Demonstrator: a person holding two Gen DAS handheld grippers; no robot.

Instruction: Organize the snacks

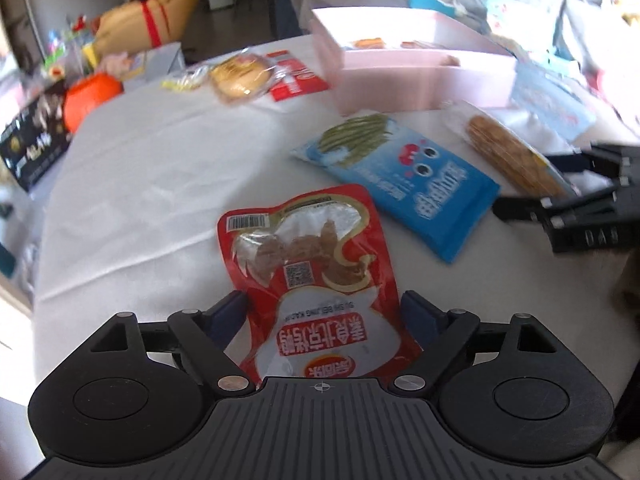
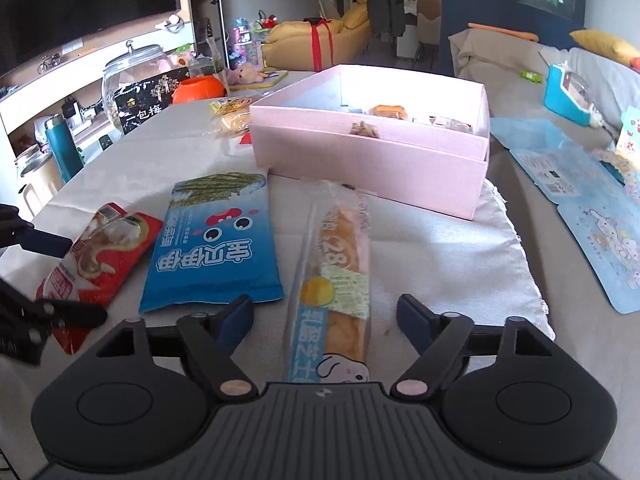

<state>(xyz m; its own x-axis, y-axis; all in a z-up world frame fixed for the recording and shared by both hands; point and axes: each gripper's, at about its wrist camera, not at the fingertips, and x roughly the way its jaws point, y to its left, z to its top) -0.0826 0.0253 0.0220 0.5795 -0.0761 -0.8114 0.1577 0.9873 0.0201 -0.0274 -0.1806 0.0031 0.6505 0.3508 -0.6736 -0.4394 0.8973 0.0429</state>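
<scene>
The red snack pouch (image 1: 316, 280) is seen between the wide-open jaws of the left gripper (image 1: 324, 312), laid on the bench (image 1: 160, 168); ahead-right, a blue packet (image 1: 396, 184) is laid.

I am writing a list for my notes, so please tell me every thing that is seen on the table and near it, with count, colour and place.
red snack pouch: 1, red and white, on the cloth between the left gripper's open fingers
blue snack bag: 1, blue, flat between the red pouch and the bread stick pack
bread stick pack: 1, clear with pale blue, between the right gripper's open fingers
pink box: 1, pink, open, behind the packs, some snacks inside
round bread packs: 2 or so, yellow-brown, far side of the table
orange container: 1, orange, far left
black box: 1, black, far left
glass jar: 1, clear, far left
left gripper: 1, black, open
right gripper: 1, black, open
</scene>
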